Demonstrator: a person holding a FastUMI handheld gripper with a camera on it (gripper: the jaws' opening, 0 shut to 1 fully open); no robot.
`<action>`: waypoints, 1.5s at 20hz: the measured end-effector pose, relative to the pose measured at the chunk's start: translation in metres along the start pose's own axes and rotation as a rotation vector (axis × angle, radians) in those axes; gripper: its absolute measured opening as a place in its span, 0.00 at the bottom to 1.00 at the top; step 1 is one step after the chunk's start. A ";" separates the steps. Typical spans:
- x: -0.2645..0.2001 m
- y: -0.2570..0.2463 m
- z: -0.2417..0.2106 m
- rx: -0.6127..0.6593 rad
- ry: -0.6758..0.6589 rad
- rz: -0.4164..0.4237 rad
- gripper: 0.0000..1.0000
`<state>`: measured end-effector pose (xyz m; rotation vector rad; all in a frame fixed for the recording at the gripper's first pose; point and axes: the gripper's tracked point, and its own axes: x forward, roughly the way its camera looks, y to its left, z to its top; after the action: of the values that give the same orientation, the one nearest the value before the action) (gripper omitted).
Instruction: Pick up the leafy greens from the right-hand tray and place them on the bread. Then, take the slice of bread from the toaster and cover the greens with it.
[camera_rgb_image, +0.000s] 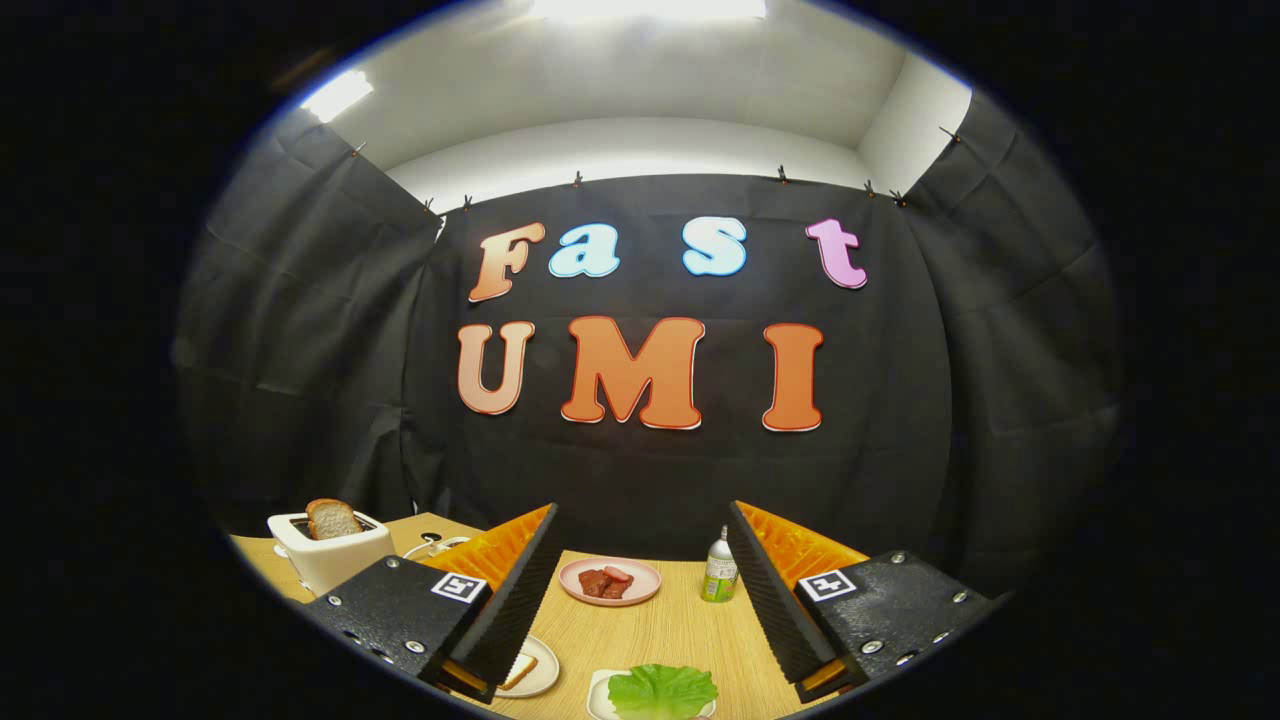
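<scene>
Gripper view: your tool (640, 600) is held wide open above the worktop (660, 630), with the greens (662, 690) on their tray (598, 695) just below between the fingers; they look light, limp and tearable, so pinch the bunched middle gently.

Toaster (330, 555) left, meat plate (610, 581) behind greens (662, 690).

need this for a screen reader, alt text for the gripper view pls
The gripper hangs open above a wooden table, its fingers holding nothing. Between them lies a lettuce leaf on a tray; beyond, a pink plate of meat, a bottle, and a toaster holding bread.
</scene>
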<state>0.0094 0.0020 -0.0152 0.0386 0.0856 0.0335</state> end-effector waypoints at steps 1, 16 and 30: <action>0.001 -0.001 -0.006 0.008 0.025 0.003 0.97; 0.004 -0.001 -0.170 0.108 0.650 0.060 0.98; -0.011 -0.004 -0.289 0.065 1.107 0.112 0.96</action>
<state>-0.0263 0.0086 -0.3019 0.0863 1.1918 0.1617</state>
